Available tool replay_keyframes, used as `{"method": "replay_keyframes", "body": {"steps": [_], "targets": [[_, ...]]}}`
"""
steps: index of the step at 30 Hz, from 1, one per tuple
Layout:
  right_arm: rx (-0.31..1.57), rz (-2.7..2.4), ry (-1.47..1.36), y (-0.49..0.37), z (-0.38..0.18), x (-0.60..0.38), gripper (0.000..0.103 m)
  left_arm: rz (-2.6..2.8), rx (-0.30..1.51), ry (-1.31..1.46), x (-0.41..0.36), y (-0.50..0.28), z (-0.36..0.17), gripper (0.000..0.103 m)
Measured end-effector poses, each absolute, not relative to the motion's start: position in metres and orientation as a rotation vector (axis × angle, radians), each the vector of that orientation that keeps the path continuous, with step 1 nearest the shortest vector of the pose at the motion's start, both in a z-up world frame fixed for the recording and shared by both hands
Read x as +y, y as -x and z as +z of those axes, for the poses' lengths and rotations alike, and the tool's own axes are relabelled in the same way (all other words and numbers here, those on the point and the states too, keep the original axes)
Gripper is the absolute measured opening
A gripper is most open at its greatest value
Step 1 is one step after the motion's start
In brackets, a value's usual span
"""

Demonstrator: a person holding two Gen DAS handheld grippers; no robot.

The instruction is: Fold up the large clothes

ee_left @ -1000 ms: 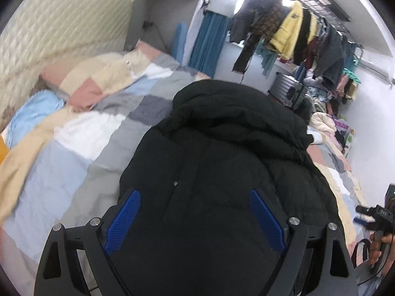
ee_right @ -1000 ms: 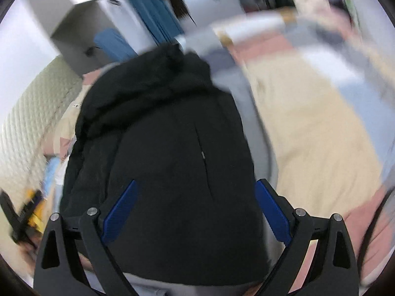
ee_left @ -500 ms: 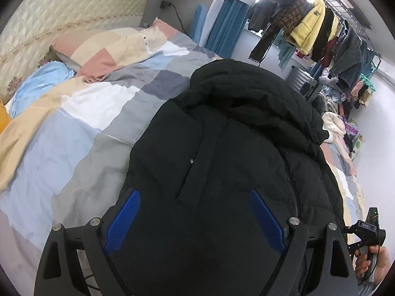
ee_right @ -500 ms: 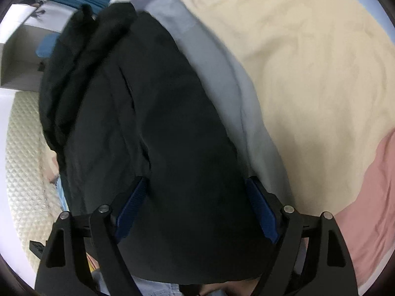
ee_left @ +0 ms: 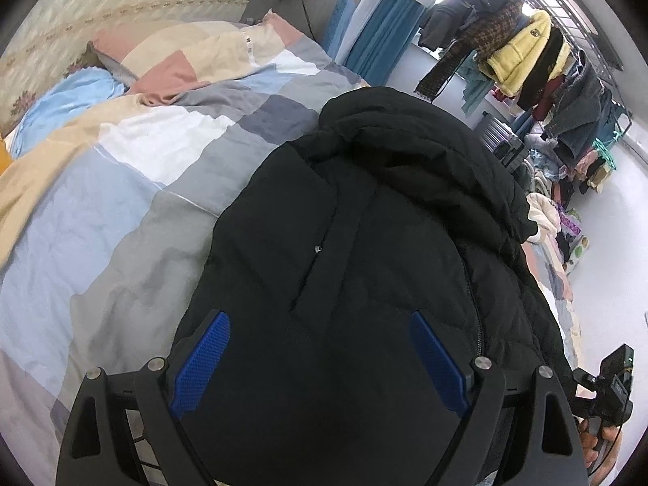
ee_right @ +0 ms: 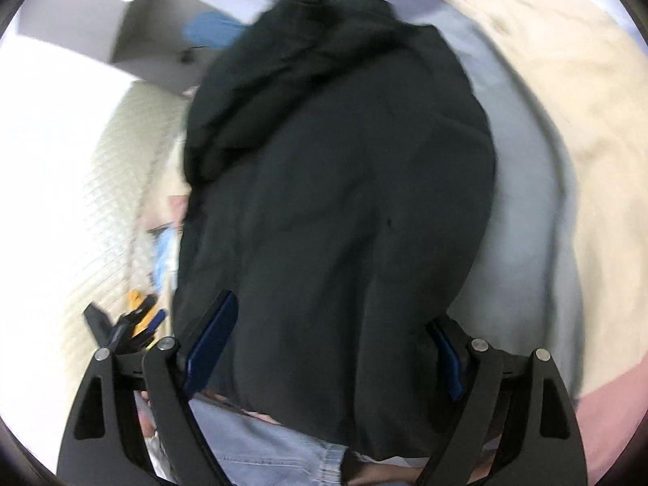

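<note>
A large black hooded puffer jacket lies on the bed, hood at the far end, front placket up. It also shows in the right wrist view, blurred. My left gripper is open, its blue pads wide apart just above the jacket's near hem. My right gripper is open too, over the jacket's near edge on the other side. The right gripper's body and the hand holding it show in the left wrist view. Neither gripper holds cloth.
The bed has a patchwork duvet in grey, blue, white and beige, with pillows at the padded headboard. A clothes rack with hanging garments and a suitcase stand beyond the bed. Blue denim lies near the right gripper.
The left gripper has come lower and closer over the jacket. The right gripper has swung and tilted, with its view blurred by motion. Both stay open.
</note>
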State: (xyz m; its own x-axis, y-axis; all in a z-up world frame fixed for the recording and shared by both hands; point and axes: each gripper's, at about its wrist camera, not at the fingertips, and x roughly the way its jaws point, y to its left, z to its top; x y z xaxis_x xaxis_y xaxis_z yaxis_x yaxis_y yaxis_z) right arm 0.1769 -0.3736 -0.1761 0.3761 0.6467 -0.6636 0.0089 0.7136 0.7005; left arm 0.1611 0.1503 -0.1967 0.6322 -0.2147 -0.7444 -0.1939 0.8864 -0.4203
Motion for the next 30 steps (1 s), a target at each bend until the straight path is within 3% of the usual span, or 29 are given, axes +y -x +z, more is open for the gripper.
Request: {"method": "replay_keyframes", "body": {"steps": [3,9,17,30], "targets": [[1.131,0.443,-0.690,-0.175,-0.178,-0.377,0.087,-0.026,0.910,0.546,0.156,-0.163,-0.198,0.090],[1.321,0.176,-0.702,-0.179,-0.218,-0.387,0.086,0.040,0.982,0.610,0.179,-0.165,-0.197,0.090],[1.360,0.125,-0.722,-0.180,-0.229,-0.394,0.088,0.175,1.170,0.599,0.212,-0.171,-0.215,0.090],[1.057,0.453,-0.866,-0.173,-0.178,-0.397,0.088,0.102,1.337,0.737,0.203,-0.190,-0.264,0.090]]}}
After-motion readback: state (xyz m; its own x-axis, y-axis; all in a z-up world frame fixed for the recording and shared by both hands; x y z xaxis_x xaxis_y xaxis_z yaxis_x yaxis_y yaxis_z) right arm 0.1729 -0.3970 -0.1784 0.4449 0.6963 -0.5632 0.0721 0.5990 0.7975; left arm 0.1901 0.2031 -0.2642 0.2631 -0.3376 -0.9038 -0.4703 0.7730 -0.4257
